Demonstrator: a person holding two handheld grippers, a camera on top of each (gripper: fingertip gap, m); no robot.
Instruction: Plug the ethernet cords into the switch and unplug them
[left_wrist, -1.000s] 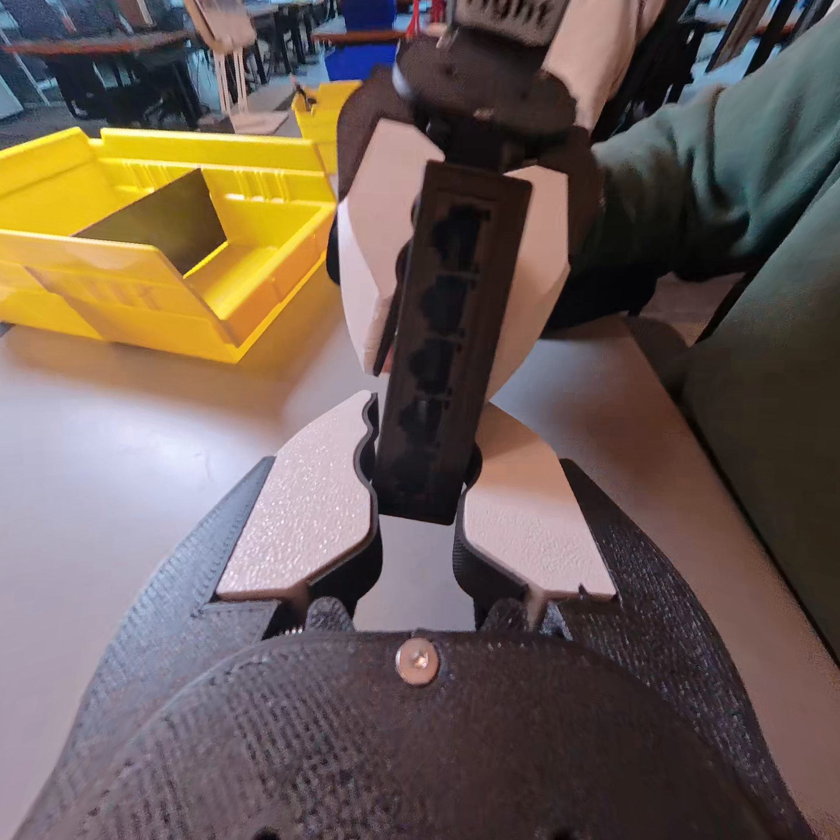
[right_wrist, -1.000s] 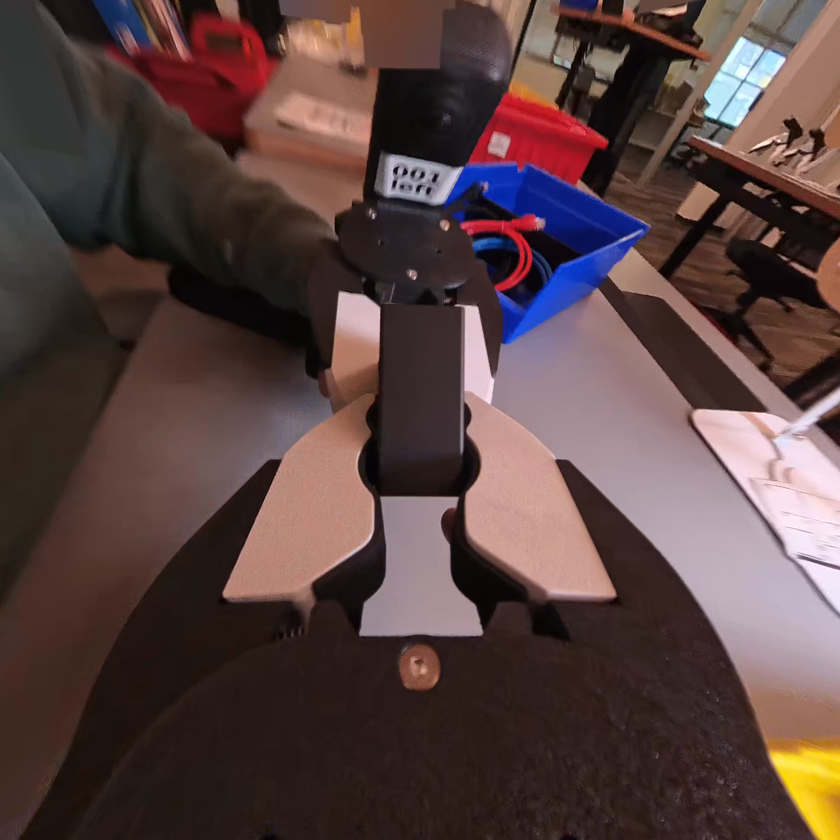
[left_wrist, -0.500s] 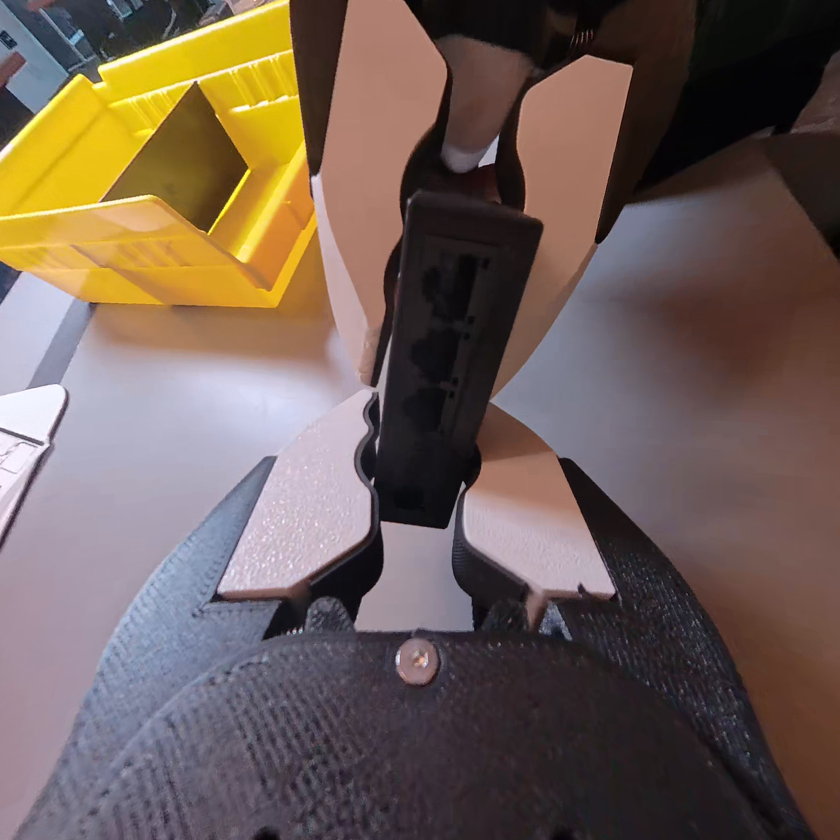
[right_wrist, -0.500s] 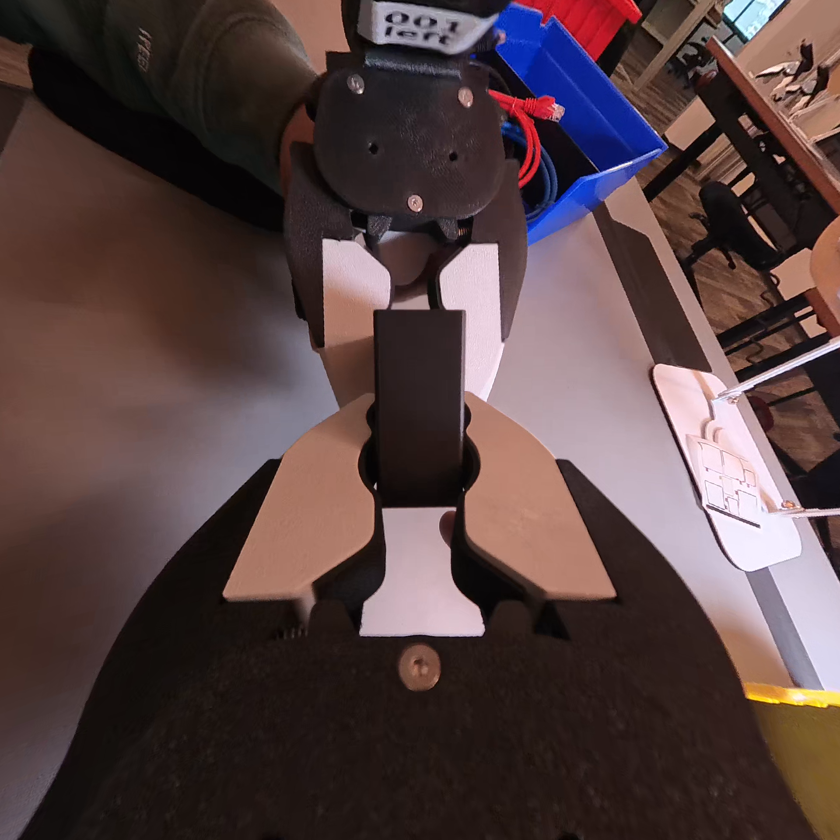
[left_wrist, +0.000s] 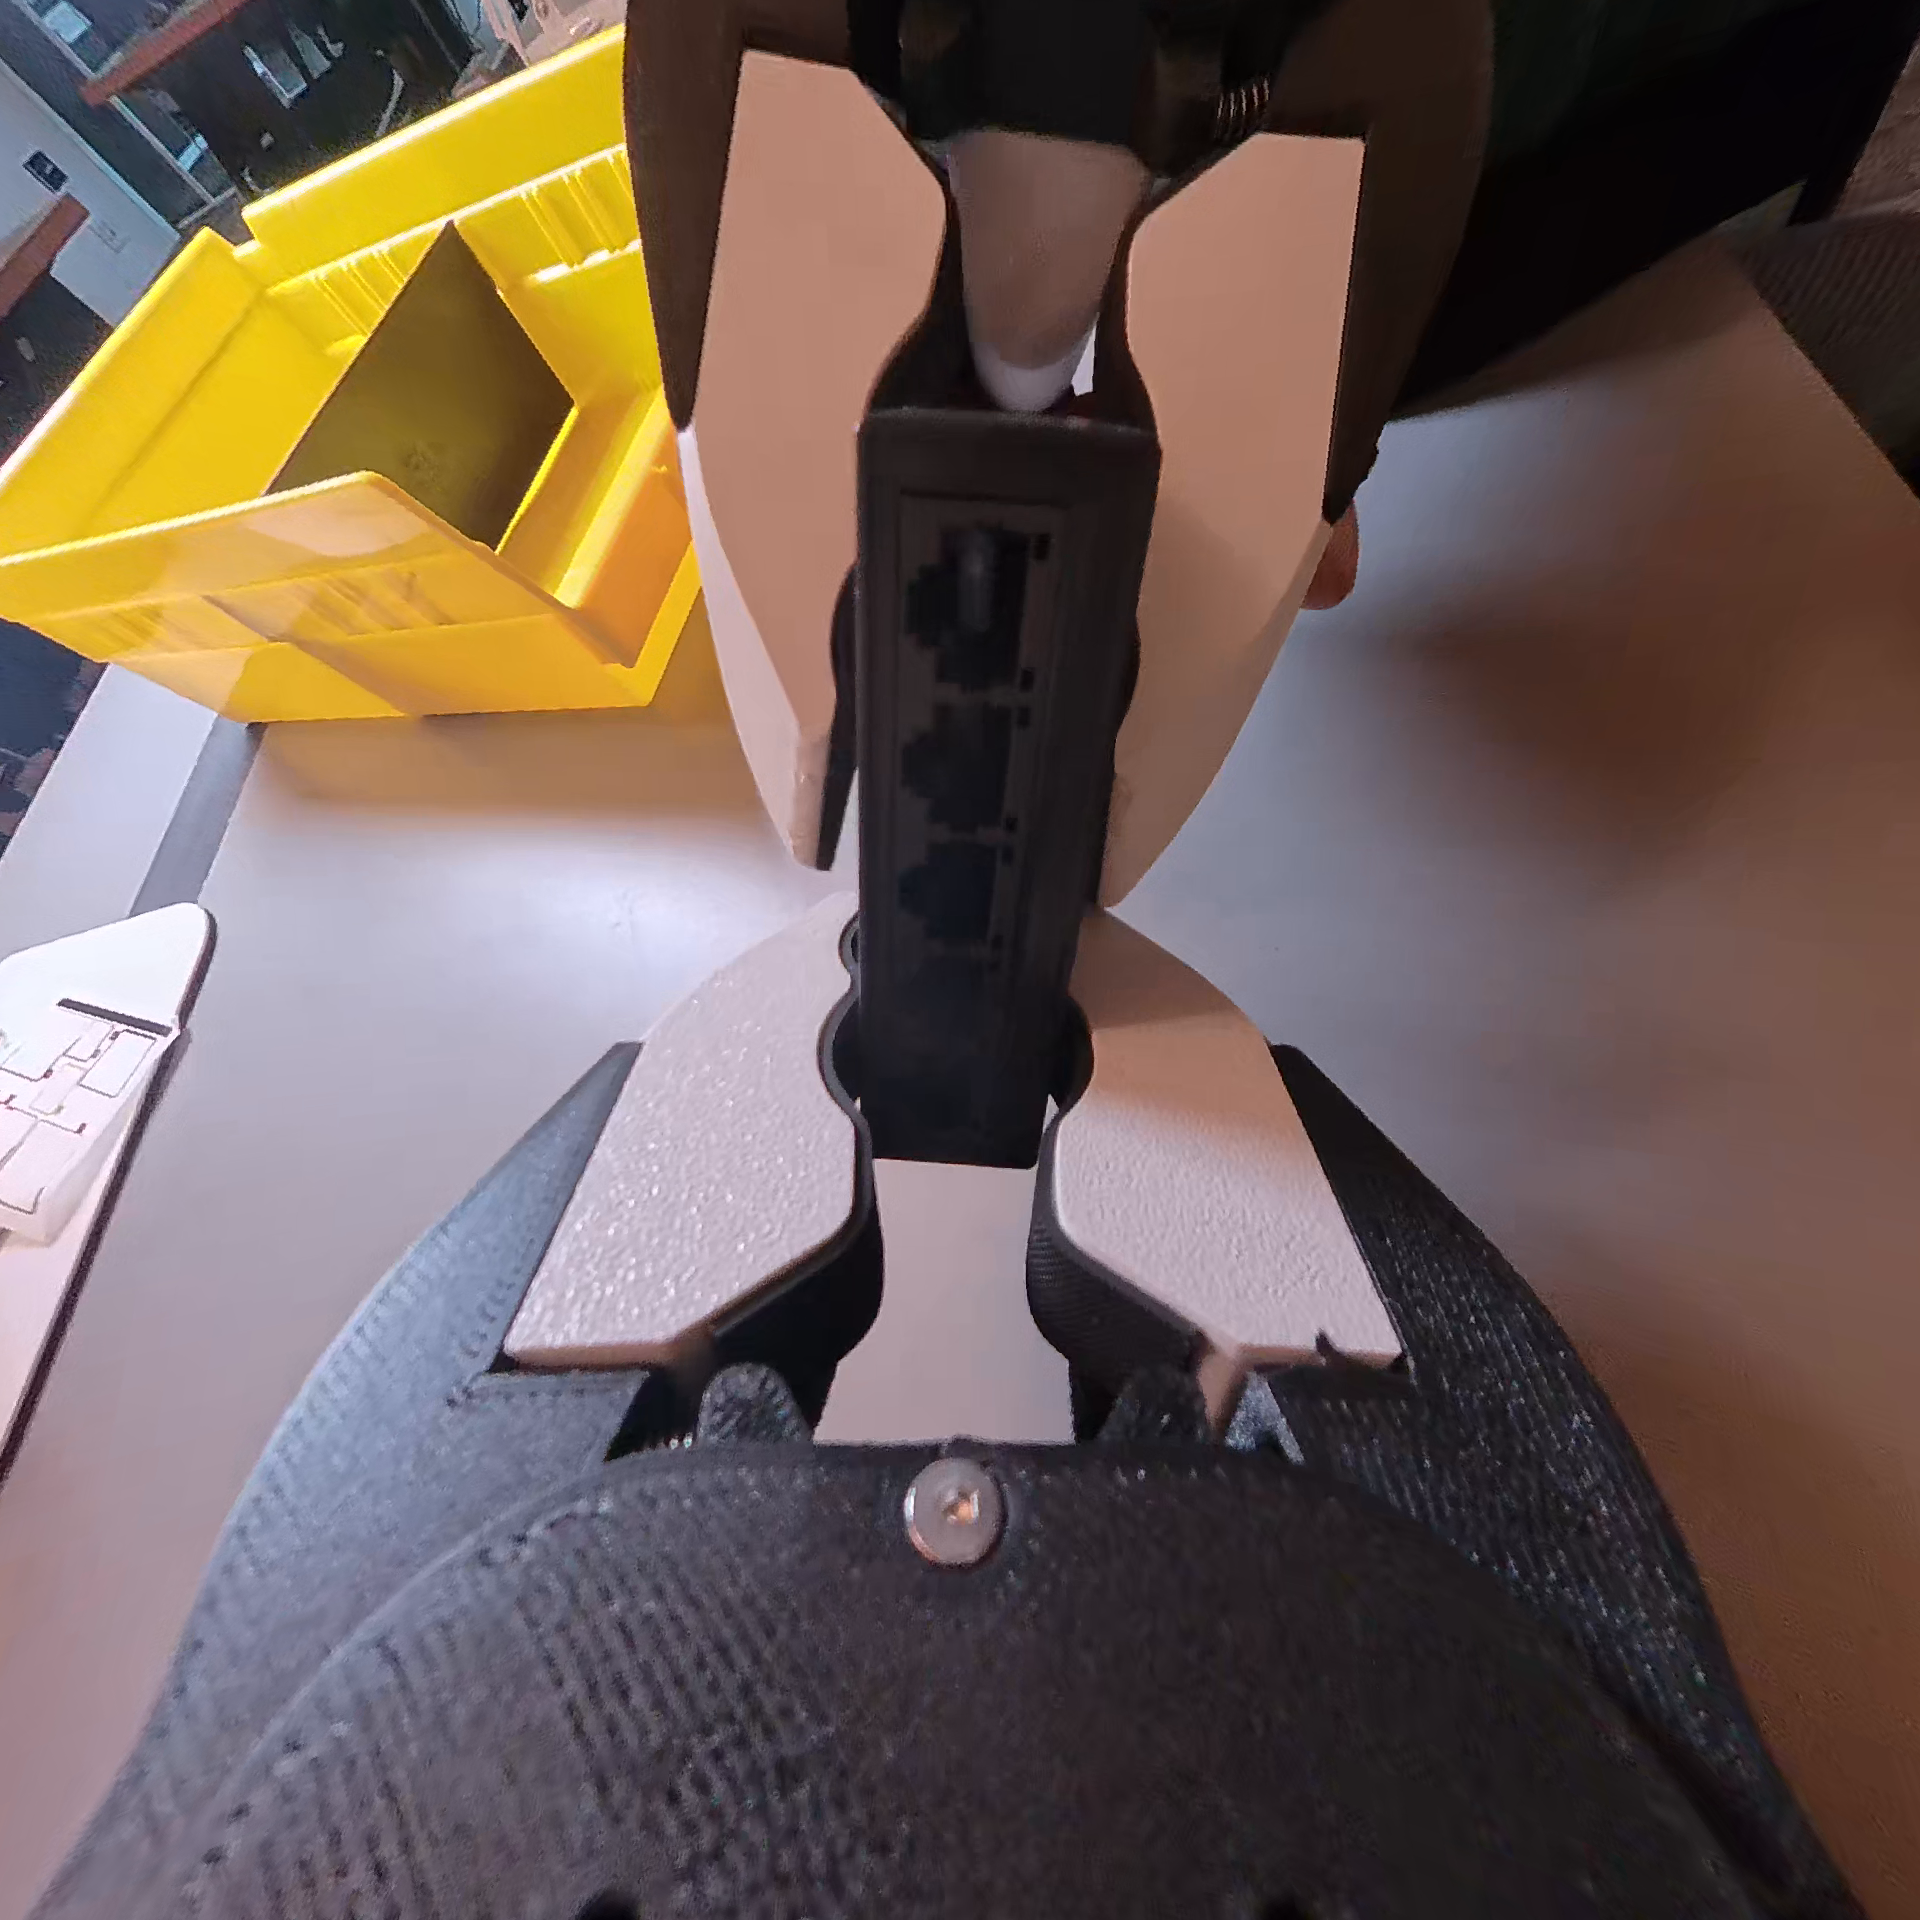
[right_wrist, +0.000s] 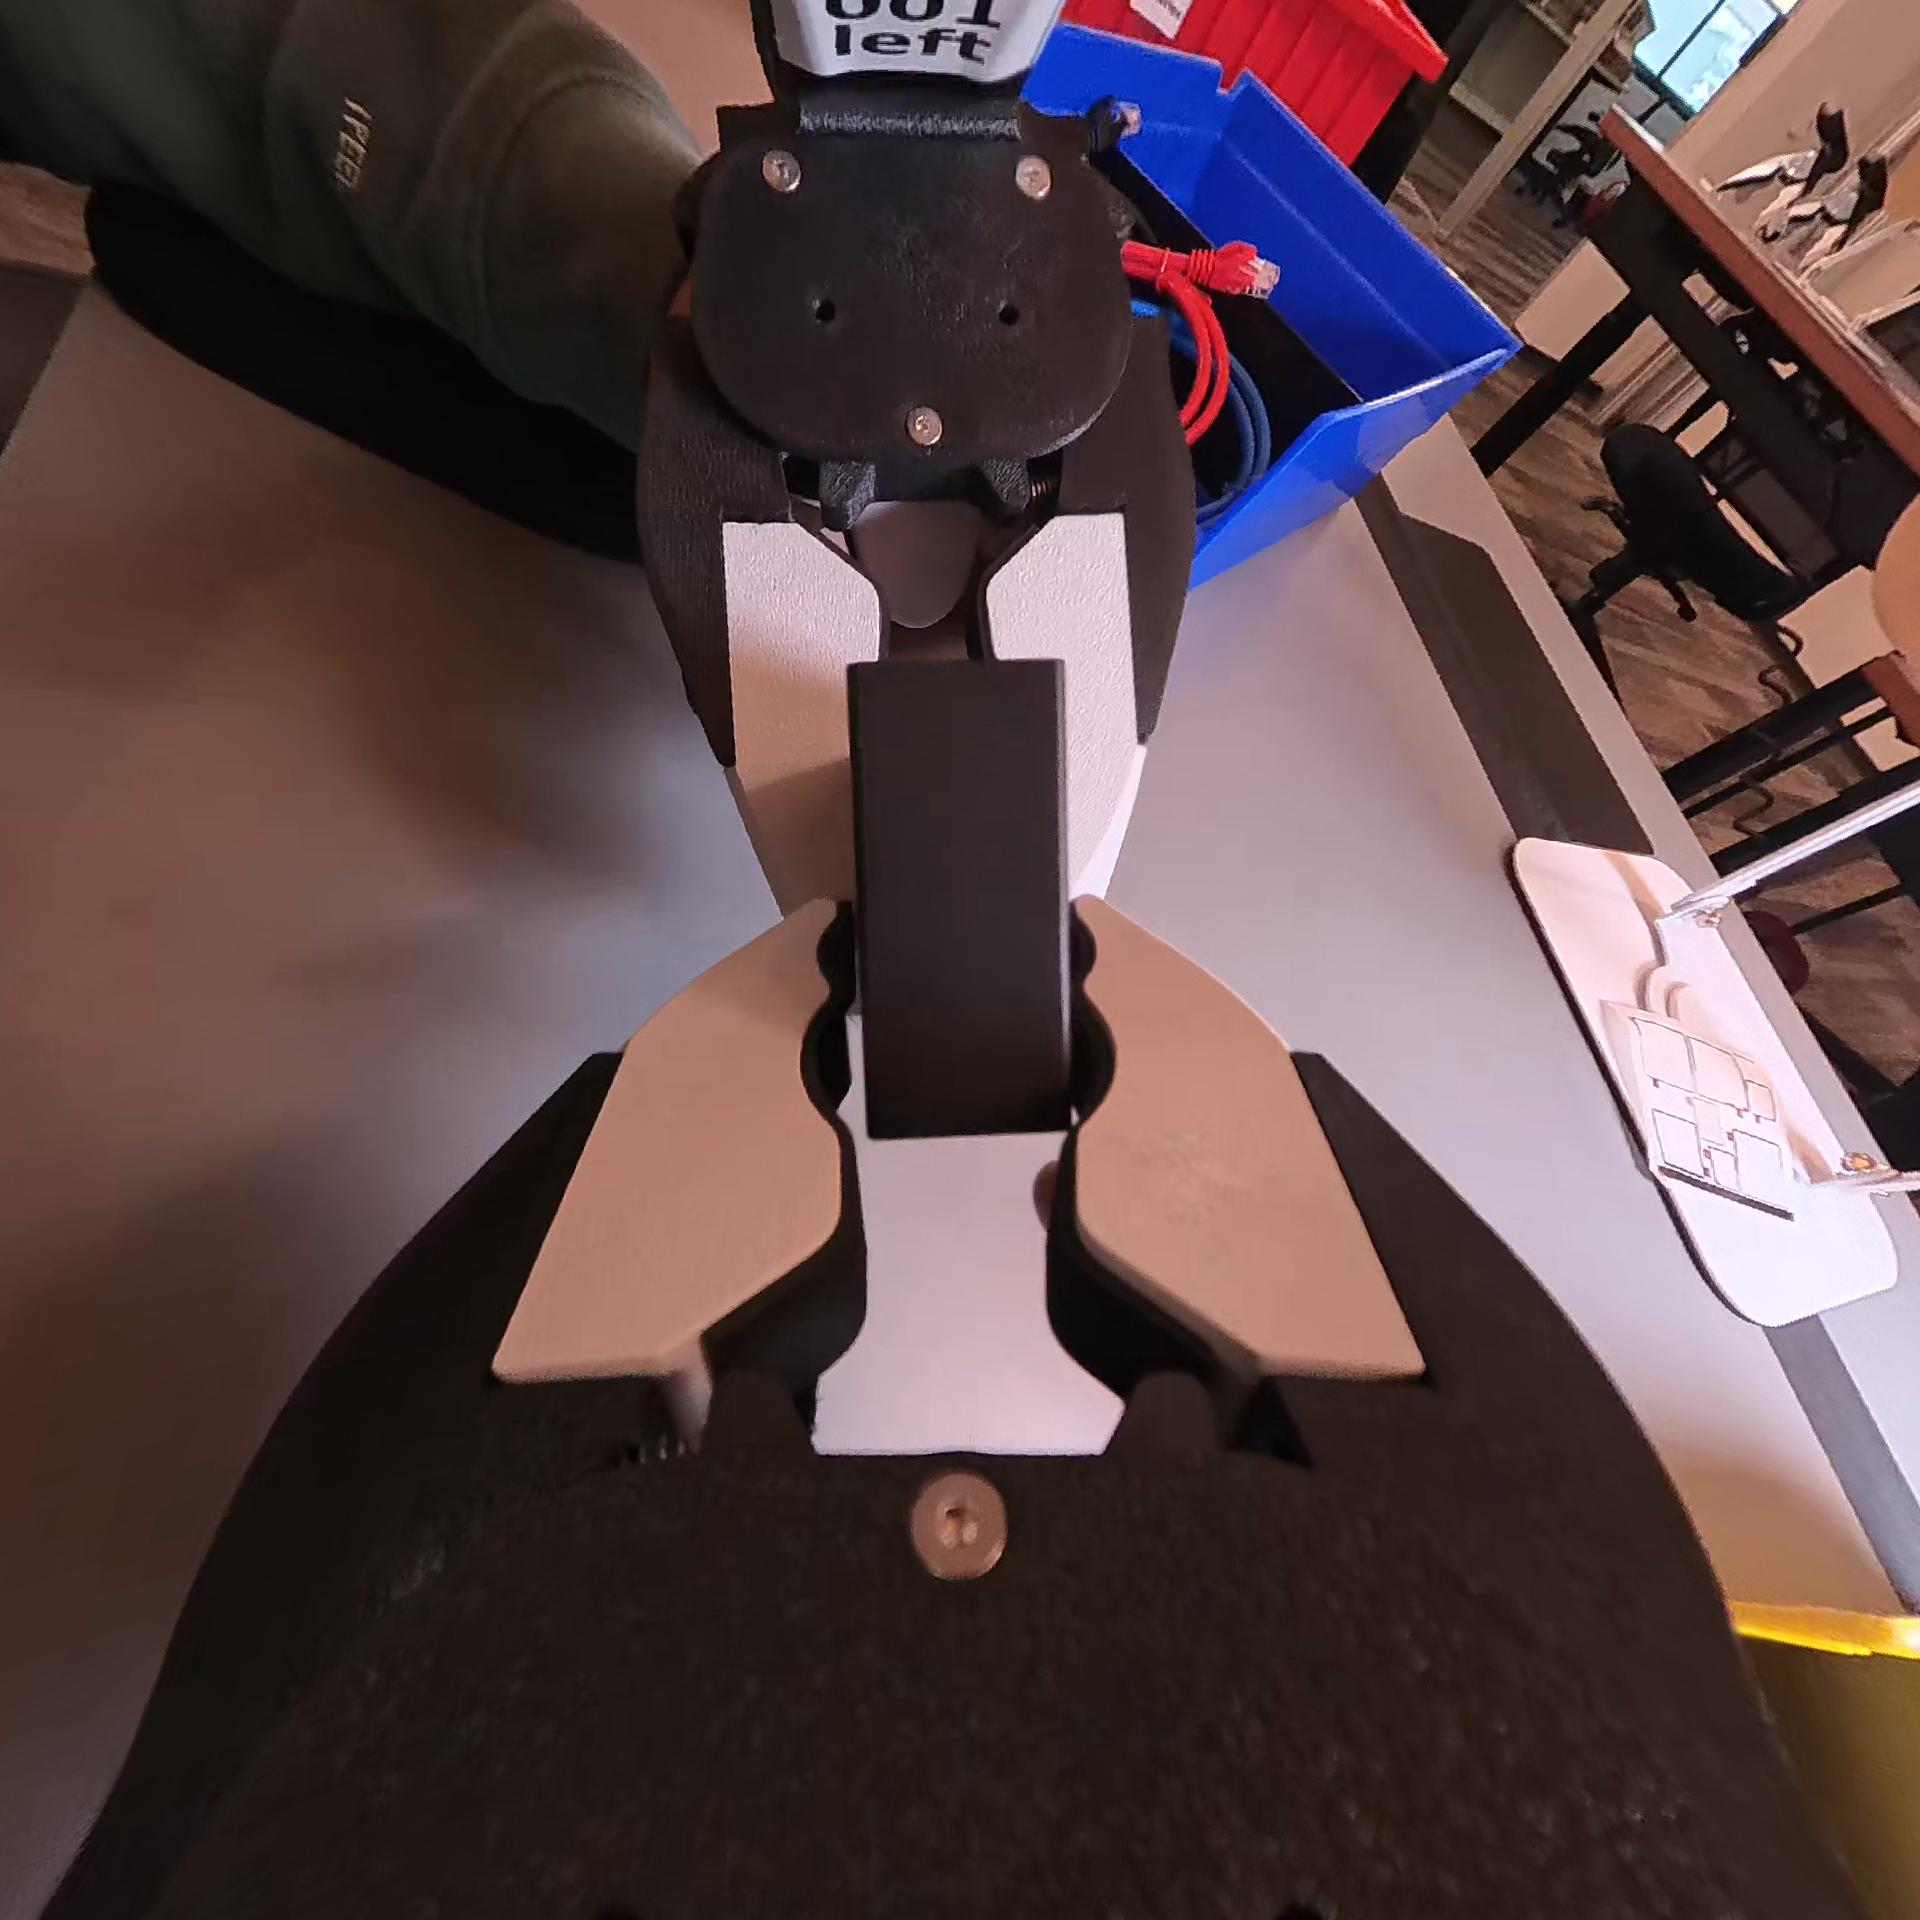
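The black switch (left_wrist: 977, 790) is held above the grey table between my two grippers, one at each end. In the left wrist view its row of empty ports faces the camera. My left gripper (left_wrist: 961, 997) is shut on its near end, and the right gripper's white fingers (left_wrist: 1226, 582) clasp the far end. In the right wrist view the switch (right_wrist: 961, 894) shows its plain side. My right gripper (right_wrist: 961, 987) is shut on it. The left gripper's fingers (right_wrist: 790, 644) grip the other end. Red ethernet cords (right_wrist: 1195, 312) and blue ethernet cords (right_wrist: 1247, 447) lie in a blue bin (right_wrist: 1382, 312).
A yellow bin (left_wrist: 343, 582) with a dark panel inside stands at the back left of the table (left_wrist: 468, 987). A white marker board (right_wrist: 1704, 1091) lies at the table's edge. A red bin (right_wrist: 1299, 42) stands behind the blue one. A green sleeve (right_wrist: 416, 208) holds the left gripper. The tips of both grippers are at nearly the same place.
Both grippers have tilted downward with the switch still held between them, so the views now look down on the table. The far gripper looks closer in each view.
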